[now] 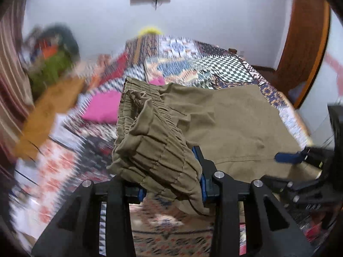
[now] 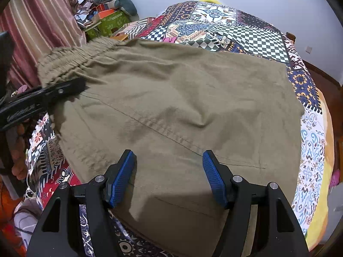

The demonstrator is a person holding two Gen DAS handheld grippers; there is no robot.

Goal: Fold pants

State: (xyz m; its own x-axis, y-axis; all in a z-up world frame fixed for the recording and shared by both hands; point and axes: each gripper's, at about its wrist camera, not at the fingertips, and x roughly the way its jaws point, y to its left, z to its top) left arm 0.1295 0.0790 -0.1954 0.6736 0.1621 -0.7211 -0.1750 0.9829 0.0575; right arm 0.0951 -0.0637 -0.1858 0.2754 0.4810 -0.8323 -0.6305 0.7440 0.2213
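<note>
Pants (image 2: 171,111), olive-khaki, lie spread over a patchwork bedspread (image 2: 246,34) on the bed, elastic waistband (image 2: 70,60) toward the striped curtain (image 2: 38,21) side. The left gripper (image 1: 171,184) has its fingers closed on a bunched fold of that waistband, lifted clear of the bed so the gathered cloth drapes over the blue pads (image 1: 202,184); its view is smeared with motion blur. The right gripper (image 2: 169,177) hangs just above the flat leg cloth near a stitched seam (image 2: 171,137), its fingers (image 2: 122,177) spread wide with nothing between them. From the right side, the left tool's black body shows at the waistband edge. A green box (image 2: 111,21) and clutter sit by the wall beyond the bed, and a pink cushion (image 1: 103,107) lies next to the pants.
</note>
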